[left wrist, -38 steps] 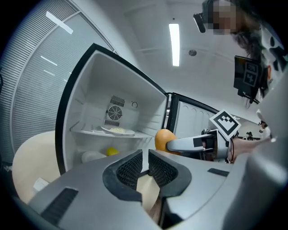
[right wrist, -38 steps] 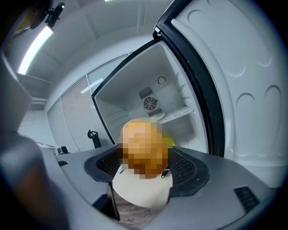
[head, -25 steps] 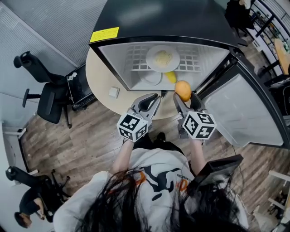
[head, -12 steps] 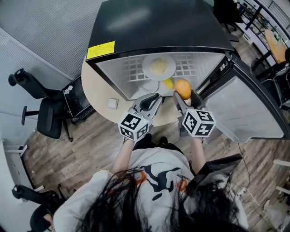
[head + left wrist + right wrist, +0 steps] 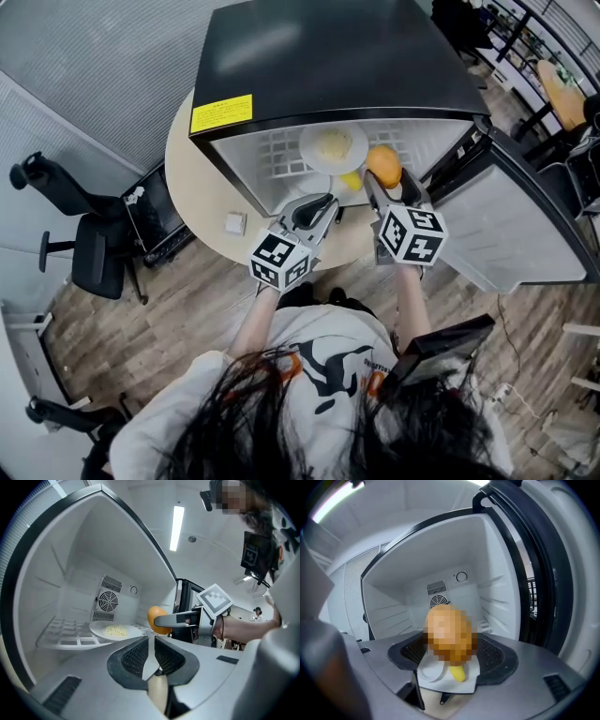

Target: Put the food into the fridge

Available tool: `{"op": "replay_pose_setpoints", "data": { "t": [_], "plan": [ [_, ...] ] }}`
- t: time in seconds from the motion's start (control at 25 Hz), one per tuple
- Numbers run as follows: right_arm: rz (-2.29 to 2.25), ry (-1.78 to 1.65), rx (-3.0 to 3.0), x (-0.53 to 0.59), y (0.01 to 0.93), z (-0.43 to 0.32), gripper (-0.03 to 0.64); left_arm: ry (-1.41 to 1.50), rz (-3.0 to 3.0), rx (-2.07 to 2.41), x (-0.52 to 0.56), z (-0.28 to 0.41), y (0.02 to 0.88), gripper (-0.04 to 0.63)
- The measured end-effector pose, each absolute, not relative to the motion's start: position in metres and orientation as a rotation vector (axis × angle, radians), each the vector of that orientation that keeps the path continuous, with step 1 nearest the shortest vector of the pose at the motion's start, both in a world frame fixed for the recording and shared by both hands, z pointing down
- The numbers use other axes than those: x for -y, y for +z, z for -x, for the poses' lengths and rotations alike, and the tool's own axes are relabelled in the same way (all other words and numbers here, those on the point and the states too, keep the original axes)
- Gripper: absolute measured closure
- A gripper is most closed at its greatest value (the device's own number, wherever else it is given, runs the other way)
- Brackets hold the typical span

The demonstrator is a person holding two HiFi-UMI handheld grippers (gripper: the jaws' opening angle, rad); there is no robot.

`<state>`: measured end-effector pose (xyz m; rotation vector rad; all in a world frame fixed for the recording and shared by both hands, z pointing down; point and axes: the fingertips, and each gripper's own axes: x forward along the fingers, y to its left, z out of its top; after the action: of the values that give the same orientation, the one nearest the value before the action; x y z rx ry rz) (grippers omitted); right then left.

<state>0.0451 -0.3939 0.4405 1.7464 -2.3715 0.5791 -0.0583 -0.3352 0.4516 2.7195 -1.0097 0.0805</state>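
A black fridge [image 5: 337,56] stands open, its door [image 5: 511,225] swung to the right. On its wire shelf [image 5: 61,634] sits a white plate of pale food [image 5: 333,145] [image 5: 116,631]. My right gripper [image 5: 385,174] [image 5: 451,653] is shut on an orange [image 5: 383,163] [image 5: 157,618] [image 5: 450,632], held at the fridge mouth just right of the plate. Below it lie a yellow fruit [image 5: 350,181] [image 5: 458,672] and a white dish [image 5: 431,671]. My left gripper [image 5: 322,204] [image 5: 151,641] hangs shut and empty in front of the opening.
The fridge rests on a round beige table [image 5: 192,173] with a small white object [image 5: 234,223] on it. Office chairs [image 5: 89,253] stand on the wooden floor to the left. A back-wall fan grille [image 5: 108,602] shows inside the fridge.
My right gripper has carried the orange forward, from in front of the fridge to its mouth beside the plate. The left gripper has stayed about where it was.
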Motion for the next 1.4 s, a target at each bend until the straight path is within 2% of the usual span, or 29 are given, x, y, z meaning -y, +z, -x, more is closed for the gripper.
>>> {"op": "replay_pose_setpoints", "data": {
  "t": [0.72, 1.4],
  "plan": [
    [-1.921, 0.397, 2.058, 0.471, 0.450, -0.063, 0.285, 0.081, -2.721, 0.979, 0.342, 0.074, 0.455, 0.554],
    [-1.878, 0.366, 2.005, 0.487, 0.460, -0.065, 0.285, 0.078, -2.696, 1.020, 0.346, 0.086, 0.455, 0.554]
  ]
}}
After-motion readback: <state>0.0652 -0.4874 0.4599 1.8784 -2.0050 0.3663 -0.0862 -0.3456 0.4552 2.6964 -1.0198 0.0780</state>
